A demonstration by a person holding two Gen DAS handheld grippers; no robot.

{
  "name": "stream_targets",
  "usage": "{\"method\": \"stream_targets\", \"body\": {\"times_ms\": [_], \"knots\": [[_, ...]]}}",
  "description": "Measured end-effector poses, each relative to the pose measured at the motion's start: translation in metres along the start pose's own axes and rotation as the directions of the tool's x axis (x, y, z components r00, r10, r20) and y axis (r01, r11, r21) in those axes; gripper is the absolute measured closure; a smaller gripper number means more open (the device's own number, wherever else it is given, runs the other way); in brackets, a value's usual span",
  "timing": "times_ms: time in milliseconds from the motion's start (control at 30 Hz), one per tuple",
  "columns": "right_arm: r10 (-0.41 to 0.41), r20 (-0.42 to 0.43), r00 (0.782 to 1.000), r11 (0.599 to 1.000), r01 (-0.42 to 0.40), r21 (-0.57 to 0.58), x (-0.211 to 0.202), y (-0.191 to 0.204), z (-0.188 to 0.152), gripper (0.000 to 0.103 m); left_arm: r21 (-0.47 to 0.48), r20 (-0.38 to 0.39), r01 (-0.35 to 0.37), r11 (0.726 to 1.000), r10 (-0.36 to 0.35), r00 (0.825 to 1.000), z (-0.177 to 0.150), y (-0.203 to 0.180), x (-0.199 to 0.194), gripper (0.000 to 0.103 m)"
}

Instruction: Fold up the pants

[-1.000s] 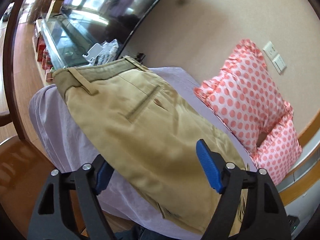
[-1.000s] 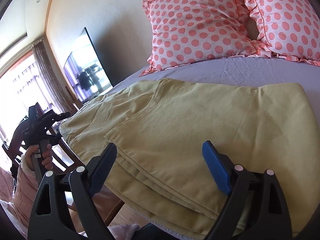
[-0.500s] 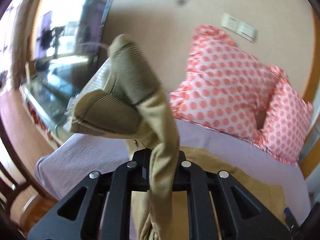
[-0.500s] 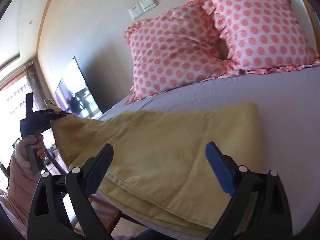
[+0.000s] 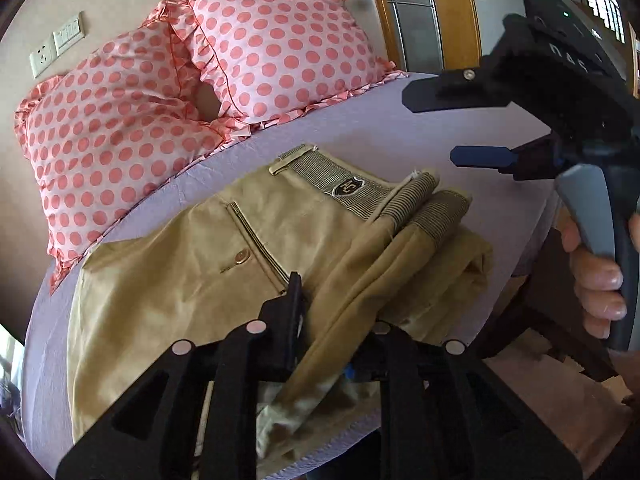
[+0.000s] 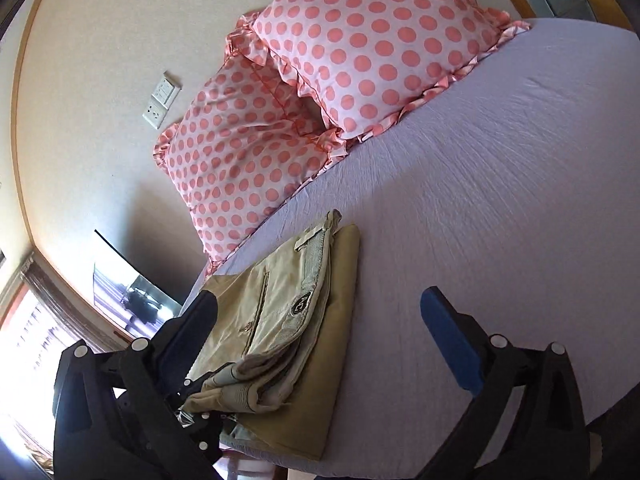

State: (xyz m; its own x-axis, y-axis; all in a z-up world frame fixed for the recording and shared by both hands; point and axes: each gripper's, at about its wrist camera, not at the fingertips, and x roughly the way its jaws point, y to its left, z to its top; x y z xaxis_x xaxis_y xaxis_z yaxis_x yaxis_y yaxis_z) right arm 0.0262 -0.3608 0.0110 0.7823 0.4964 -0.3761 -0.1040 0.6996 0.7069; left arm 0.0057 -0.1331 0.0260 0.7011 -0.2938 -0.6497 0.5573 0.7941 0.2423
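Observation:
The khaki pants (image 5: 208, 264) lie folded on the lilac bed sheet (image 5: 380, 136), waistband end with a black label now on top. My left gripper (image 5: 332, 320) is shut on a fold of the pants near the waistband, low over the pile. In the right wrist view the pants (image 6: 288, 320) sit at the bed's near left edge. My right gripper (image 6: 320, 320) is open and empty, hovering just above and to the right of the pile. It also shows in the left wrist view (image 5: 460, 124), held in a hand.
Two pink polka-dot pillows (image 5: 192, 80) lean against the wall at the head of the bed; they also show in the right wrist view (image 6: 320, 80). A television (image 6: 132, 296) stands off the bed's left. The bed's edge (image 5: 528, 232) drops to the wooden floor.
My left gripper closed on the waistband end, lifted it, and carried it over onto the rest of the pants. My right gripper drew back to the right and stayed open.

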Motion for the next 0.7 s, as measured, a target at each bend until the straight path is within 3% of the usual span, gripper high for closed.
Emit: {"method": "stream_targets", "body": {"times_ms": [67, 100, 167, 233, 267, 333, 400, 467, 567, 600, 700], "knots": [[0.025, -0.036, 0.999, 1.0, -0.025, 0.005, 0.009, 0.002, 0.004, 0.001, -0.023, 0.009, 0.043, 0.999, -0.043, 0.999, -0.001, 0.008, -0.009, 0.083], [0.032, -0.059, 0.998, 0.999, -0.033, -0.003, 0.013, 0.004, 0.004, 0.001, -0.035, 0.025, 0.091, 0.995, -0.09, 0.996, -0.001, 0.013, -0.019, 0.076], [0.033, -0.115, 0.993, 0.999, -0.036, -0.025, 0.028, 0.01, 0.008, 0.001, -0.077, 0.068, 0.227, 0.971, -0.222, 0.973, -0.006, 0.028, -0.041, 0.068], [0.012, -0.153, 0.988, 0.999, -0.02, -0.051, 0.038, 0.014, 0.011, 0.004, -0.151, 0.119, 0.29, 0.945, -0.274, 0.954, -0.012, 0.054, -0.063, 0.045], [-0.004, -0.176, 0.984, 0.998, -0.007, -0.063, 0.046, 0.015, 0.014, 0.011, -0.2, 0.139, 0.284, 0.938, -0.26, 0.956, -0.013, 0.072, -0.069, 0.042], [-0.049, -0.21, 0.977, 0.996, 0.031, -0.088, 0.058, 0.015, 0.017, 0.02, -0.318, 0.14, 0.196, 0.928, -0.158, 0.977, -0.02, 0.117, -0.075, 0.037], [-0.084, -0.235, 0.968, 0.991, 0.057, -0.119, 0.07, 0.017, 0.019, 0.028, -0.44, 0.073, 0.049, 0.897, -0.019, 0.997, -0.029, 0.166, -0.068, 0.037], [-0.097, -0.242, 0.965, 0.988, 0.065, -0.139, 0.08, 0.019, 0.021, 0.031, -0.508, -0.022, -0.04, 0.86, 0.033, 0.999, -0.037, 0.206, -0.05, 0.037], [-0.091, -0.279, 0.956, 0.988, 0.052, -0.142, 0.094, 0.021, 0.023, 0.046, -0.545, -0.142, -0.066, 0.836, -0.015, 0.99, -0.044, 0.239, -0.015, 0.037], [-0.091, -0.279, 0.956, 0.988, 0.051, -0.147, 0.095, 0.022, 0.024, 0.047, -0.548, -0.172, -0.061, 0.834, -0.042, 0.984, -0.045, 0.245, -0.003, 0.037], [-0.078, -0.3, 0.951, 0.991, 0.041, -0.126, 0.097, 0.017, 0.029, 0.053, -0.585, -0.19, 0.019, 0.811, -0.159, 0.969, -0.051, 0.257, 0.023, 0.037]]}}
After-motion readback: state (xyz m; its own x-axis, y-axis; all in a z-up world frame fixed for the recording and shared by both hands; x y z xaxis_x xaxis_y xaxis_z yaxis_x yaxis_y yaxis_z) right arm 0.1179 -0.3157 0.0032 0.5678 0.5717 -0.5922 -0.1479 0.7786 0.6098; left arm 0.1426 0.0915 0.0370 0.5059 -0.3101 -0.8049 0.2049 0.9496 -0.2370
